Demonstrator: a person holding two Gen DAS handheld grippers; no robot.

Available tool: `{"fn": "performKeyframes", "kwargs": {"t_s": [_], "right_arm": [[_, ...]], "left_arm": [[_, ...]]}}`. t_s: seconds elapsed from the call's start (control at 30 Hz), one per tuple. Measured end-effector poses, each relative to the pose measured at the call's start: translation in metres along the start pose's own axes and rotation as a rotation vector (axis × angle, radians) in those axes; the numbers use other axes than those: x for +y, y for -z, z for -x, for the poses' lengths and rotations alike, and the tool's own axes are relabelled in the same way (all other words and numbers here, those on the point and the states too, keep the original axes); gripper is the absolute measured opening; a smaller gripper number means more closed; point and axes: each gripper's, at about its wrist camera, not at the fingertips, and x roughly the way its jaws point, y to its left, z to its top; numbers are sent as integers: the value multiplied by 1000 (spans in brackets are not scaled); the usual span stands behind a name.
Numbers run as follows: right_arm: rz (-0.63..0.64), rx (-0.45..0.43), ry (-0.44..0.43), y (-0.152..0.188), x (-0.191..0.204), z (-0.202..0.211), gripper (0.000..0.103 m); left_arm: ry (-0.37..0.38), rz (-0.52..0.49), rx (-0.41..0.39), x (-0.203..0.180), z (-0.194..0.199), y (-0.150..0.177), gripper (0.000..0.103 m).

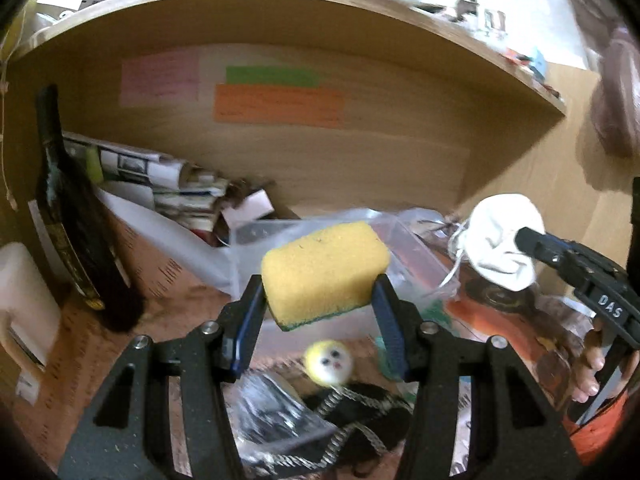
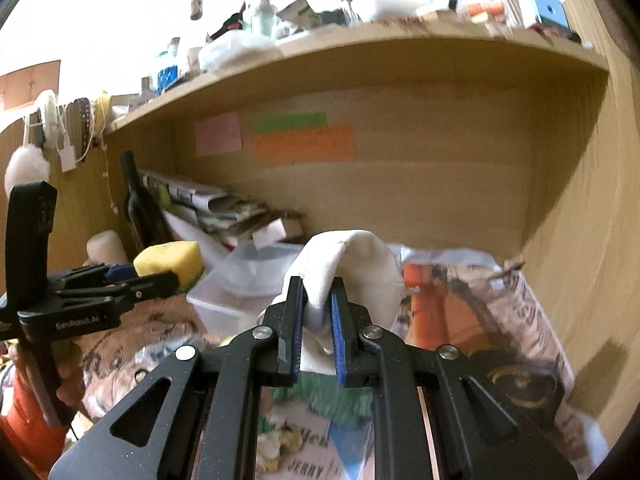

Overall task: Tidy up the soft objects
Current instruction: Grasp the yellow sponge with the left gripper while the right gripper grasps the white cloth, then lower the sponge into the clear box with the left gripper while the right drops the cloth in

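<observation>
My left gripper (image 1: pixel 318 284) is shut on a yellow sponge (image 1: pixel 324 268) with a green scouring underside and holds it in the air above a clear plastic container (image 1: pixel 344 324). The sponge also shows at the left of the right wrist view (image 2: pixel 170 262). My right gripper (image 2: pixel 318 284) is shut on a white cloth face mask (image 2: pixel 352 268), held up over the desk; the mask also shows at the right of the left wrist view (image 1: pixel 502 242). A small doll with a yellow head (image 1: pixel 328 362) and a black body lies on the desk below my left gripper.
A dark wine bottle (image 1: pixel 70 216) stands at the left by a white jug (image 1: pixel 24 304). Stacked papers (image 1: pixel 160 176) and plastic bags lie at the back. A wooden shelf (image 2: pixel 360 52) with clutter hangs overhead. Newspaper (image 2: pixel 500 300) covers the desk at the right.
</observation>
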Motion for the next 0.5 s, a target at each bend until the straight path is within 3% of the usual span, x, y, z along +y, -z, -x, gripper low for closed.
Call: {"fn": "performKeyframes", "kwargs": {"t_s": [0.13, 0.23, 0.5], "right_arm": [[15, -20, -3, -10, 0, -7, 12], [19, -12, -10, -16, 0, -20, 12], [22, 107, -8, -14, -2, -71, 12]], "left_arm": [[-29, -3, 28, 13, -16, -13, 54], [-39, -21, 92, 17, -41, -16, 54], [-36, -41, 265, 21, -92, -9, 54]]}}
